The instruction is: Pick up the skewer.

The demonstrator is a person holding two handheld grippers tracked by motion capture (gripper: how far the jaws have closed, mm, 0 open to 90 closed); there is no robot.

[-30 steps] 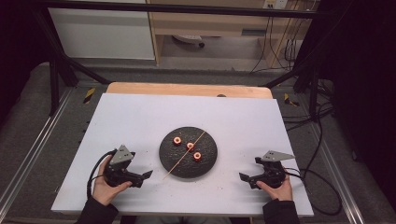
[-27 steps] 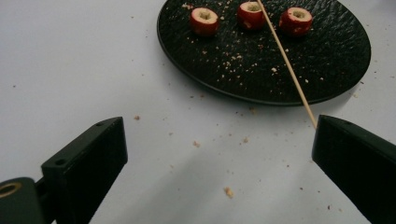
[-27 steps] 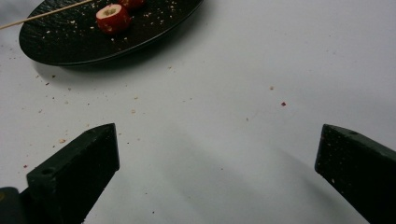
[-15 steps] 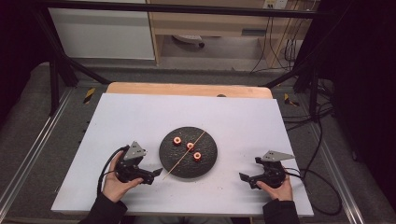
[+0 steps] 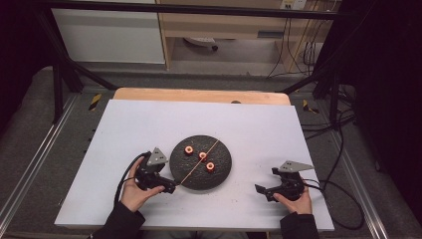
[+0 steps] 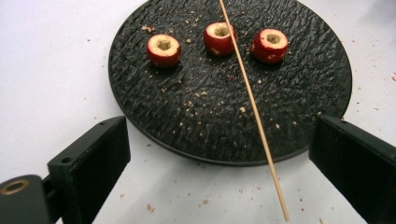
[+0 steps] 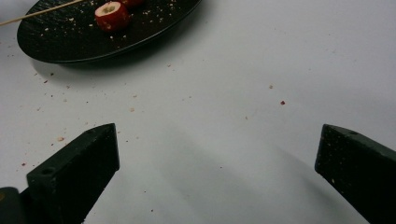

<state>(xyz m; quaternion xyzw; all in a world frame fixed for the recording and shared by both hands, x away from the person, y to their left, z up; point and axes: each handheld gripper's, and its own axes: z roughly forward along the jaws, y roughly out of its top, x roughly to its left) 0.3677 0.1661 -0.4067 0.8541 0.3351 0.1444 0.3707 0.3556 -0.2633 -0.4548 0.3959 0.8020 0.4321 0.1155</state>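
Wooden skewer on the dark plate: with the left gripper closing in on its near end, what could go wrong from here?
The wooden skewer lies loose across the dark plate, its tip overhanging onto the table; the open left gripper could nudge it and roll it away. The skewer touches the middle cored red fruit, so lifting it may knock that piece. It is thin, so the jaws may close beside it.

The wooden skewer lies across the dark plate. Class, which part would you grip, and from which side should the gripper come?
Grip the skewer at its near end, which juts past the rim of the plate onto the white table. There it sits clear of the three cored red fruits. Come from the near-left side, where the left gripper already waits open, with one jaw on each side of the thin stick.
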